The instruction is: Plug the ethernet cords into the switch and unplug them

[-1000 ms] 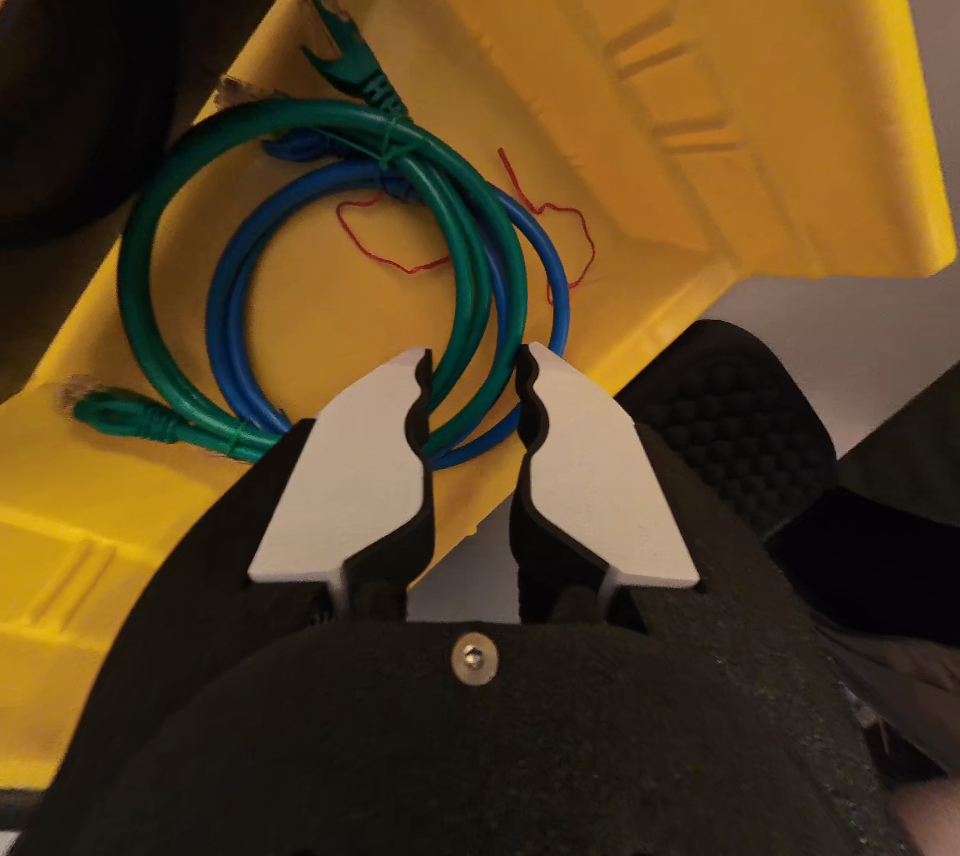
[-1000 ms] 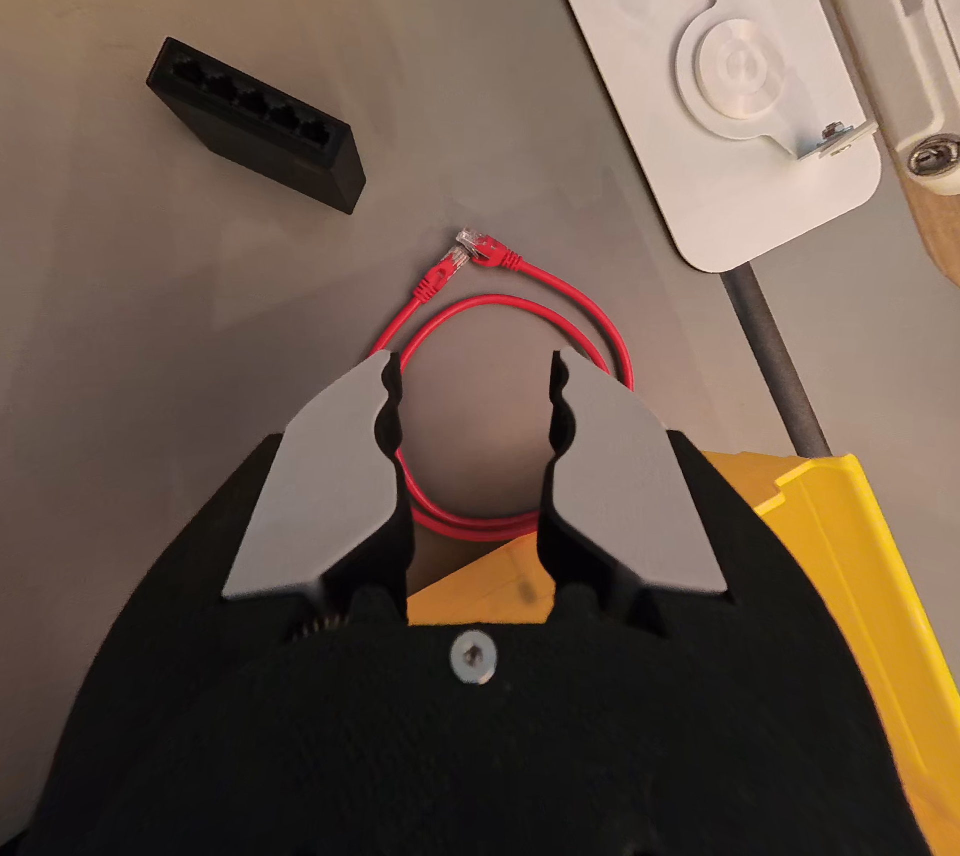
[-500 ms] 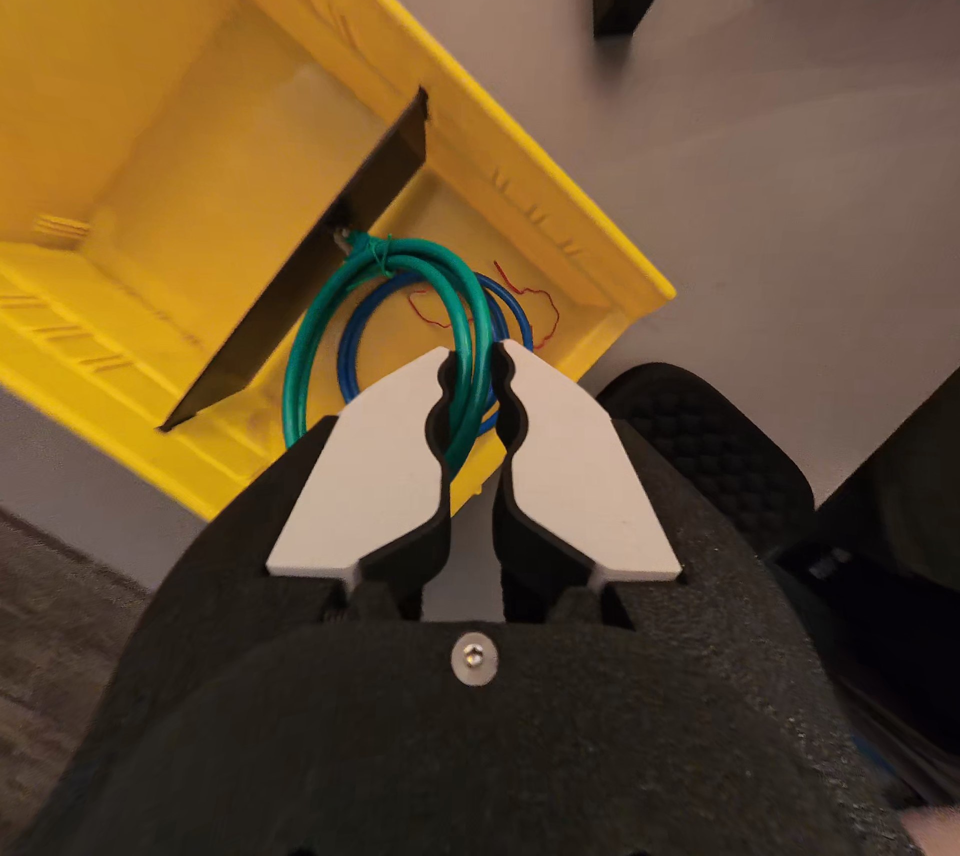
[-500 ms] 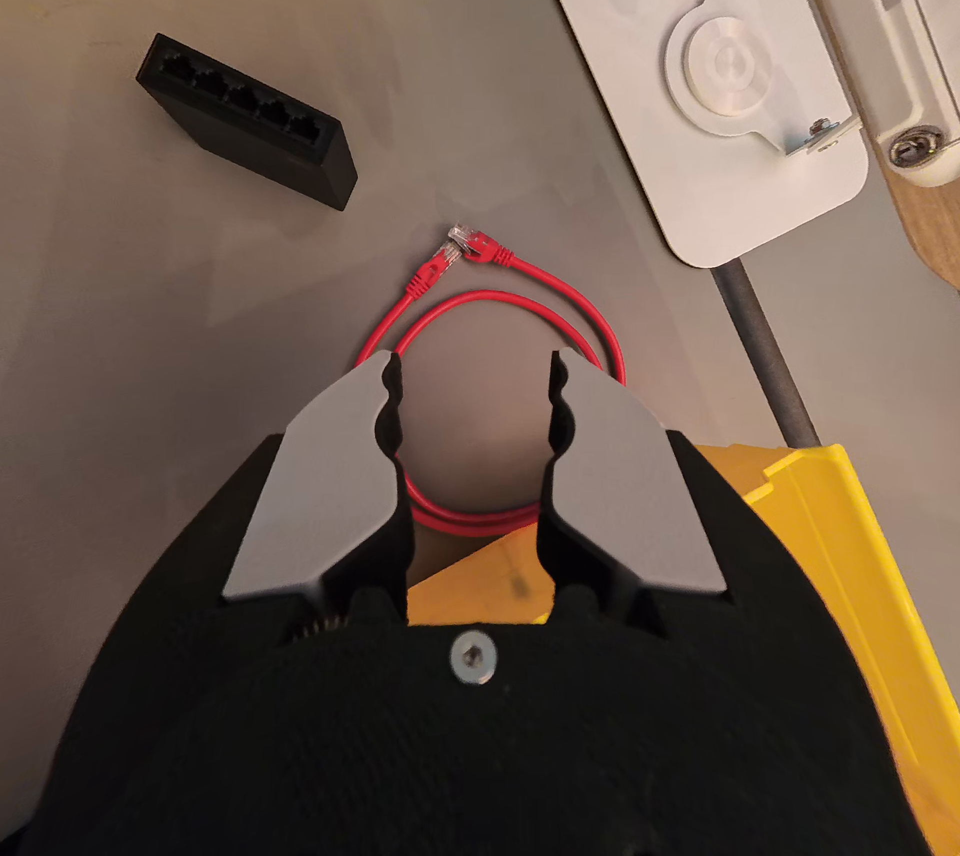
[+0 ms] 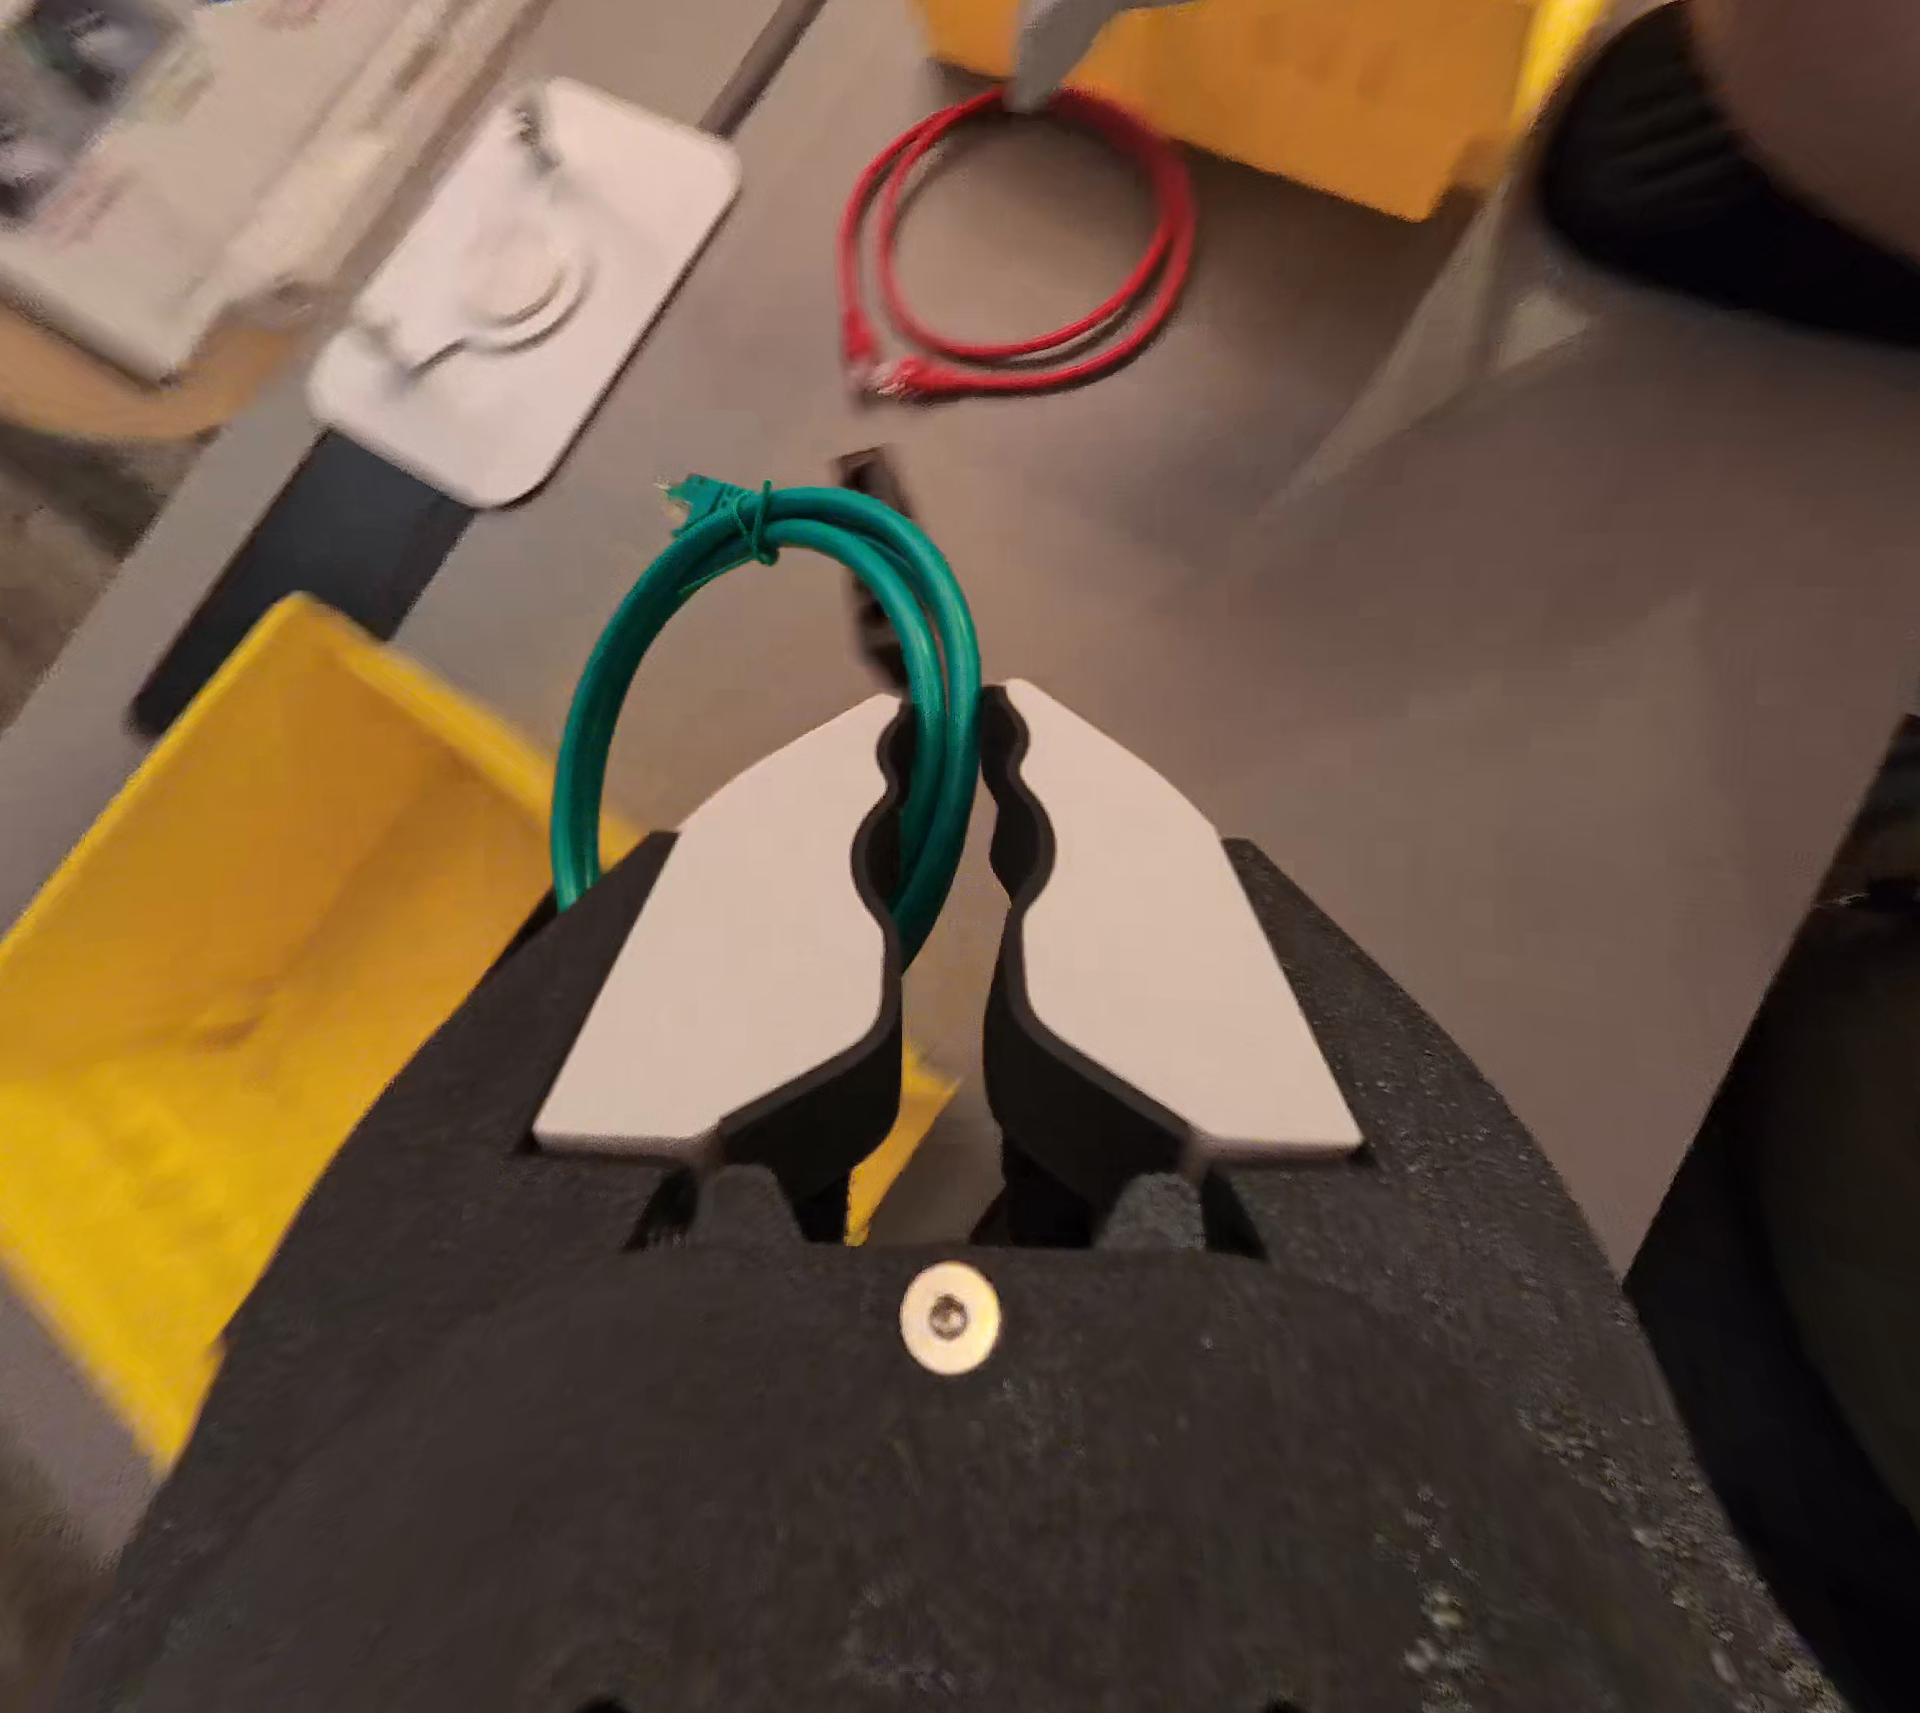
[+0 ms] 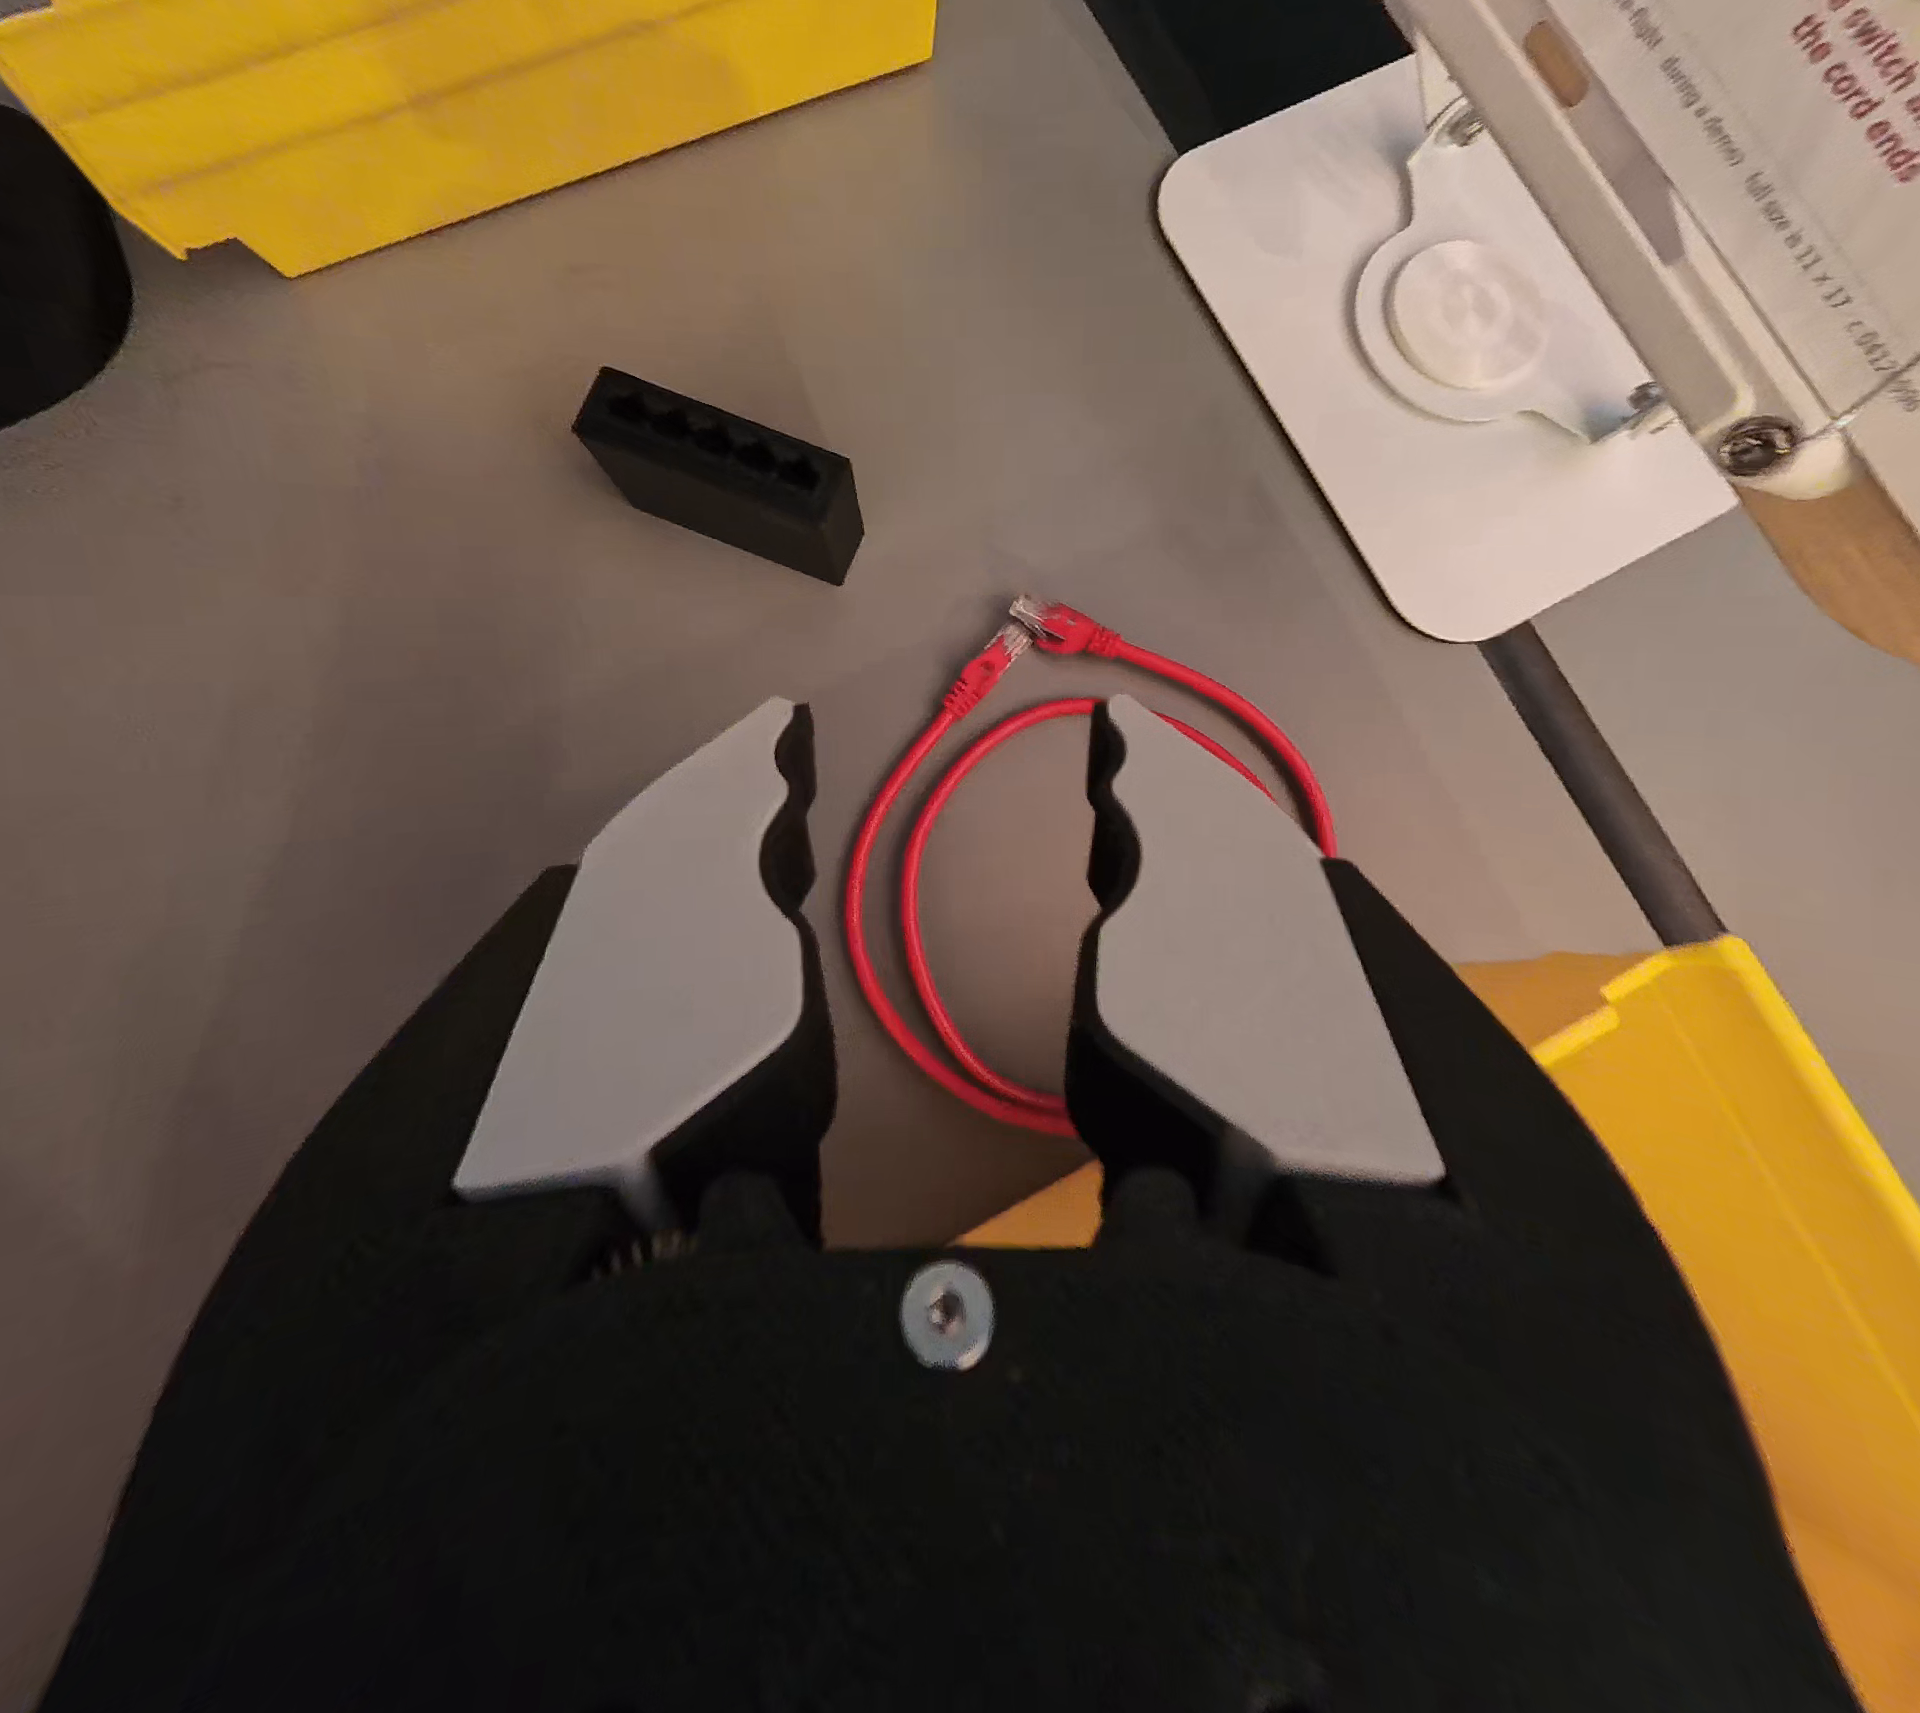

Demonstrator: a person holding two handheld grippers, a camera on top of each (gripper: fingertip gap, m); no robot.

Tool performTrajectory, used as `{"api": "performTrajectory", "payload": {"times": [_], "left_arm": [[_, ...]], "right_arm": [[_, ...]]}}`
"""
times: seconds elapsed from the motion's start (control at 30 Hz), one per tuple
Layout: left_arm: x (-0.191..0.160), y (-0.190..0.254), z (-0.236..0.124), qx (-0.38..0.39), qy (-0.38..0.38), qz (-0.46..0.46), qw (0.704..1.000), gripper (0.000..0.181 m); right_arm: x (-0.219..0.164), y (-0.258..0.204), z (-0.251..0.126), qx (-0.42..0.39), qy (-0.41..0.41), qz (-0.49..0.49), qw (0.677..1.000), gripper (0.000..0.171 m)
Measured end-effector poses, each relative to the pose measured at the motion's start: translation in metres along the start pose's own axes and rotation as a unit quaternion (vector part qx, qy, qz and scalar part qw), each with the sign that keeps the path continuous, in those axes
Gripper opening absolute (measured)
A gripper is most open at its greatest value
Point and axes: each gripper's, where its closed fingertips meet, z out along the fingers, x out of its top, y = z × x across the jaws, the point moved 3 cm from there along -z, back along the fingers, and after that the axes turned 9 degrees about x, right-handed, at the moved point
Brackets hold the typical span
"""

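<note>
Green cord (image 5: 925,624) is hanging clamped in left gripper (image 5: 940,707), probably for bringing to switch (image 6: 717,474); right gripper (image 6: 945,713) is waiting unclenched above red cord (image 6: 883,894).

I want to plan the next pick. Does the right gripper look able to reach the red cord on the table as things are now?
Probably yes. The right gripper is open and hangs right above the red cord, which lies coiled and free on the grey table. Nothing sits between them; the black switch lies apart from it.
</note>
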Motion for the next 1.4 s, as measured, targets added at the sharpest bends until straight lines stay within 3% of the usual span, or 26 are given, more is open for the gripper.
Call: {"api": "performTrajectory", "payload": {"times": [0.17,0.4,0.83,0.9,1.0,1.1,1.2,1.3,1.4], "left_arm": [[0.005,0.079,0.071,-0.028,0.027,0.056,0.998,0.012],[-0.013,0.134,0.149,-0.087,0.005,0.064,0.994,0.012],[-0.022,0.169,0.177,-0.122,-0.013,0.087,0.989,0.013],[-0.021,0.170,0.175,-0.133,-0.010,0.075,0.988,0.029],[-0.017,0.167,0.163,-0.137,0.009,0.064,0.988,0.033],[-0.007,0.143,0.131,-0.085,0.052,0.051,0.994,0.032],[-0.009,0.081,0.076,0.022,0.069,0.047,0.996,0.034],[-0.047,0.000,0.016,0.123,0.011,0.025,0.992,0.035],[-0.103,-0.052,-0.014,0.115,-0.082,-0.017,0.990,0.036]], "right_arm": [[0.002,0.000,-0.018,-0.019,0.013,-0.001,1.000,0.052],[-0.003,0.007,-0.029,-0.034,0.014,0.010,0.999,0.052],[-0.009,0.013,-0.032,-0.033,0.010,0.021,0.999,0.052],[-0.009,0.013,-0.031,-0.032,0.010,0.021,0.999,0.052],[-0.010,0.013,-0.030,-0.032,0.005,0.021,0.999,0.052],[-0.011,0.014,-0.033,-0.035,0.007,0.020,0.999,0.052],[-0.010,0.014,-0.038,-0.038,0.016,0.022,0.999,0.052],[-0.010,0.015,-0.042,-0.039,0.020,0.023,0.999,0.052],[-0.011,0.016,-0.042,-0.039,0.017,0.026,0.999,0.052]]}}
